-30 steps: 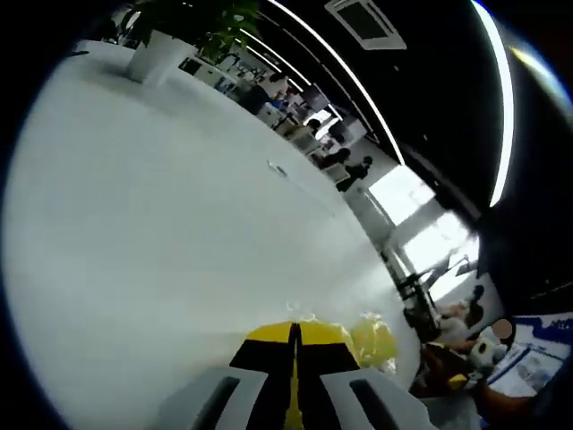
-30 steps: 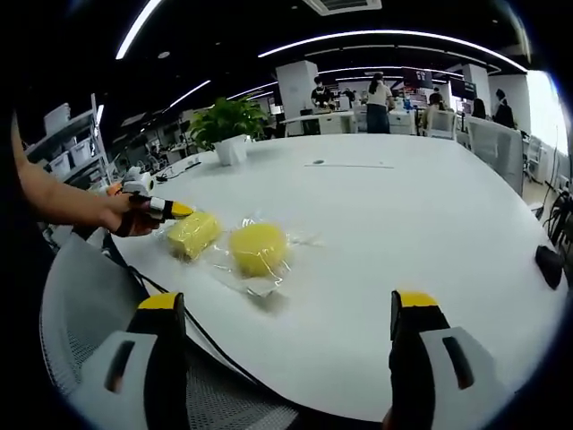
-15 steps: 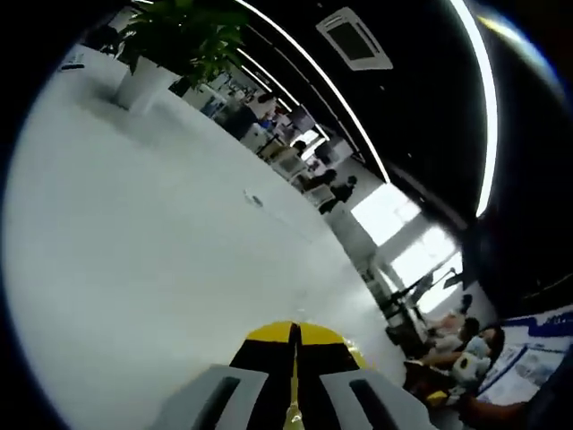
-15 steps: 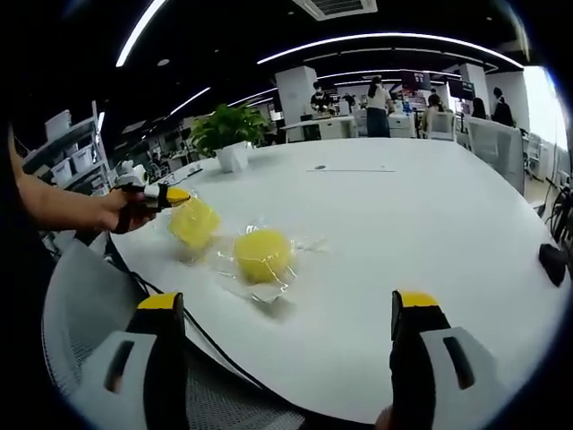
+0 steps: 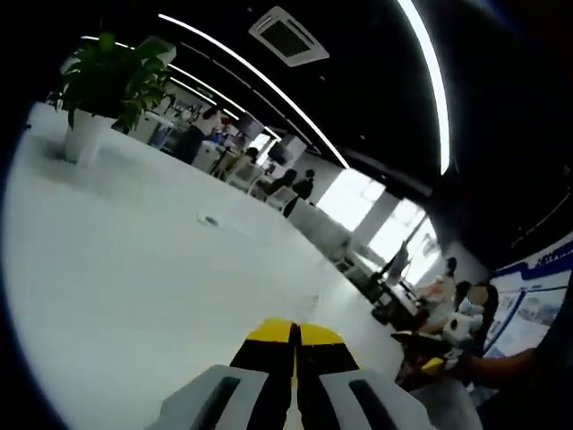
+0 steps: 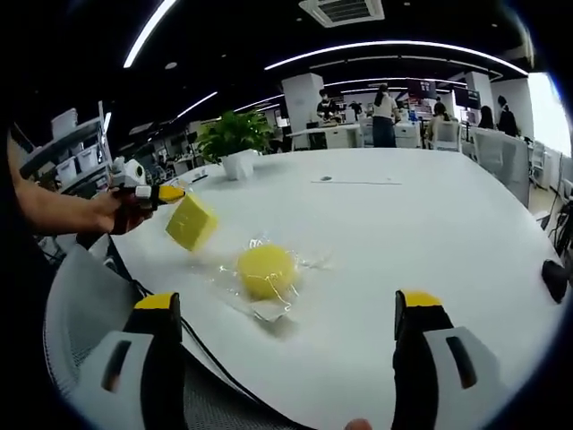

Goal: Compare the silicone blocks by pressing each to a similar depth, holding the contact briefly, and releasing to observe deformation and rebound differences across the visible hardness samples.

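Now the yellow square silicone block (image 6: 190,222) is seen lifted clear of the white table (image 6: 430,233) in the right gripper view, tilted, and hanging from the yellow tips of the left gripper (image 6: 170,192), which is held in a person's hand (image 6: 121,211). One second ago the same block was lying on the table just beside the round block; half a second ago it was already being raised. The round yellow silicone block (image 6: 266,270) is noted unmoved, resting on the table in its crumpled clear plastic wrapper (image 6: 255,305), apart from the lifted block.

In the left gripper view the left gripper's (image 5: 294,336) jaws are seen pressed together with only a thin seam between the yellow tips; the held block itself cannot be made out there. One second ago a yellow block was visible just past those tips. The camera is pitched differently from before, so the potted plant (image 5: 103,85) and the ceiling light strips (image 5: 430,81) are placed differently.

The right gripper (image 6: 285,309) is recorded with jaws spread wide, nothing between them, hovering near the table edge over a grey mesh chair back (image 6: 81,296).

No brand, label or legible writing is resolved; the blue-and-white poster (image 5: 537,309) at the right edge is too blurred to be read.
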{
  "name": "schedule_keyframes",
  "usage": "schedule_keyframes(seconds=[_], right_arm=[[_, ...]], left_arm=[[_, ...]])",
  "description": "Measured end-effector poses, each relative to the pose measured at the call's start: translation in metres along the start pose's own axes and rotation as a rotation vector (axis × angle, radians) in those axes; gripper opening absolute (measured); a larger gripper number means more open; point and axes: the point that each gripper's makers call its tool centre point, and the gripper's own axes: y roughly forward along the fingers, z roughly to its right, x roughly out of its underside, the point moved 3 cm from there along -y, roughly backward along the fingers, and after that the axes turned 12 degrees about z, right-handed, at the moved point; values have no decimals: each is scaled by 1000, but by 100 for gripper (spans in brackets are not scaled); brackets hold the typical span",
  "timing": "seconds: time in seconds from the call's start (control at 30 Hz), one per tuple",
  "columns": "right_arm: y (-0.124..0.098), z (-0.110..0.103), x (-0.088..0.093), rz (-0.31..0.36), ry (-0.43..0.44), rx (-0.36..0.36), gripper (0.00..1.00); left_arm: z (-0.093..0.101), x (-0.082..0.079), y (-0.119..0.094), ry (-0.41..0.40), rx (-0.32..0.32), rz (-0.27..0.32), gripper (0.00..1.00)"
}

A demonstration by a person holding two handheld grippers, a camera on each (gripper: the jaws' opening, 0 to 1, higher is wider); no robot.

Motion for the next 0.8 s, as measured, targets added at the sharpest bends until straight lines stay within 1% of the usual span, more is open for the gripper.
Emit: schedule_keyframes(seconds=[0.07, 0.17, 0.27, 0.3, 0.33, 0.47, 0.57, 0.67, 0.8], right_arm=[[2, -2, -1, 3, 3, -6, 92], [4, -5, -3, 6, 1, -15, 92], [4, -8, -4, 10, 2, -22, 92], [5, -10, -6, 13, 3, -26, 92], [5, -11, -6, 14, 2, -28, 92], [6, -15, -10, 22, 3, -42, 92], [7, -18, -18, 41, 13, -55, 93], [9, -21, -25, 52, 11, -70, 94], [17, -25, -34, 63, 7, -111, 96]], left_arm=[[7, -2, 0, -11, 23, 5, 0], [12, -4, -1, -8, 47, 8, 0], [25, -8, -1, 21, 89, 5, 0], [34, -10, -1, 25, 126, 10, 0], [39, -13, -1, 27, 143, 17, 0], [55, -20, -1, 29, 186, 23, 0], [71, -28, 0, 45, 229, 24, 0], [82, -35, 1, 53, 259, 27, 0], [98, -44, 2, 82, 309, 19, 0]])
